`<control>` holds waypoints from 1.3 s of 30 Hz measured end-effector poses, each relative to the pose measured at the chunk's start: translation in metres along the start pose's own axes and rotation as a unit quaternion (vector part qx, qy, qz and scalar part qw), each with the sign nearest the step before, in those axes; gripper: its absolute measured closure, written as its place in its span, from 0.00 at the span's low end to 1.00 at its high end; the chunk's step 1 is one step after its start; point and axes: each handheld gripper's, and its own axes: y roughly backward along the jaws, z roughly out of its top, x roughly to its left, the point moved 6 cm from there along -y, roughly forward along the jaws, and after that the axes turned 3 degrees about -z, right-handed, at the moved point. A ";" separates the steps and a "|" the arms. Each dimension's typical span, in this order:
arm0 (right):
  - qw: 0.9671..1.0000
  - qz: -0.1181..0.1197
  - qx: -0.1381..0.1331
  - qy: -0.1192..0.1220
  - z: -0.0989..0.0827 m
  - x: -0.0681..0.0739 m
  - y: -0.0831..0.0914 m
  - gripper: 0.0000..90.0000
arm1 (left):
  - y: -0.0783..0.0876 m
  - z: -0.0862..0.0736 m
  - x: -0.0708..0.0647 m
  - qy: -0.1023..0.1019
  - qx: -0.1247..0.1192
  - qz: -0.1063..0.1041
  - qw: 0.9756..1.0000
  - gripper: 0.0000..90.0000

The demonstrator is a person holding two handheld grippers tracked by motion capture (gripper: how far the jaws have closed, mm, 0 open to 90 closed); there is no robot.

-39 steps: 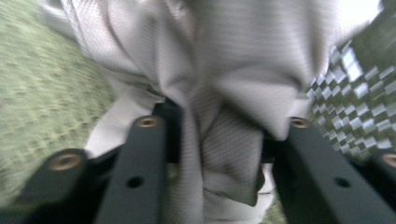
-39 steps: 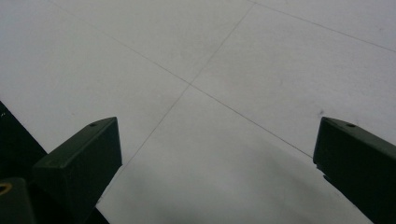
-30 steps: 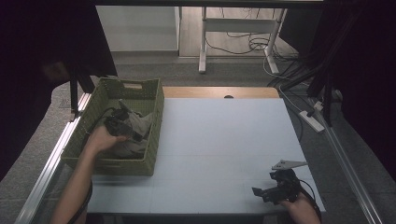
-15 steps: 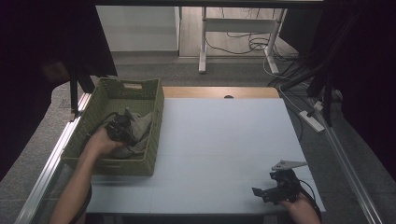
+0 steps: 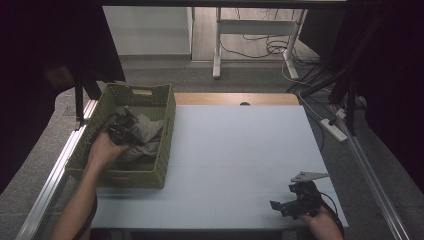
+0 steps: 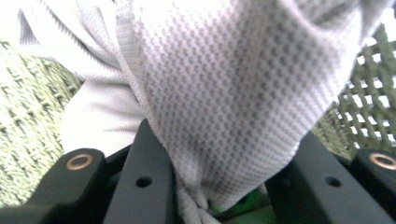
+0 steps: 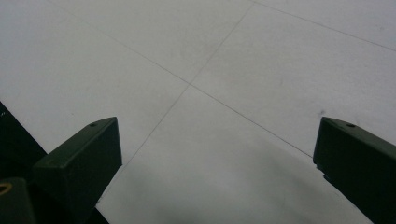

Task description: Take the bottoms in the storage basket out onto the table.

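Observation:
A green woven basket [image 5: 167,116] stands on the left part of the white table [image 5: 235,150], with a crumpled grey mesh cloth [image 5: 149,134] inside it. My left gripper [image 5: 125,131] is down in the basket. Its jaws have just been closing and now pinch a fold of the cloth [image 6: 224,88] between them, my left gripper [image 6: 224,156] shut on the fabric. The basket's wall [image 6: 369,112] shows behind the cloth. Near the table's front right corner my right gripper [image 5: 283,207] lies low, and in its own view my right gripper [image 7: 219,140] stands open over bare tabletop [image 7: 210,56].
A wooden strip [image 5: 235,98] runs along the table's far edge. Metal rails [image 5: 55,165] flank the table on the left and right. Beyond it, a desk frame [image 5: 217,45] and loose cables [image 5: 270,47] lie on the floor. A power strip [image 5: 334,129] sits at the right.
The left gripper's jaws closed on the grey cloth and the hand rose a little with it. The right gripper has not moved.

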 end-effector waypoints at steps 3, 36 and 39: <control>1.000 -0.001 0.000 0.000 0.000 0.000 0.000 0.01 | 0.009 0.000 0.001 0.001 -0.024 -0.005 1.000 0.81; 1.000 -0.003 -0.005 -0.001 0.000 -0.001 0.002 0.01 | 0.093 0.026 -0.035 -0.048 -0.175 -0.003 0.983 0.80; 1.000 -0.004 -0.005 -0.001 0.000 -0.001 0.002 0.01 | 0.097 0.030 -0.040 -0.051 -0.179 -0.005 0.982 0.80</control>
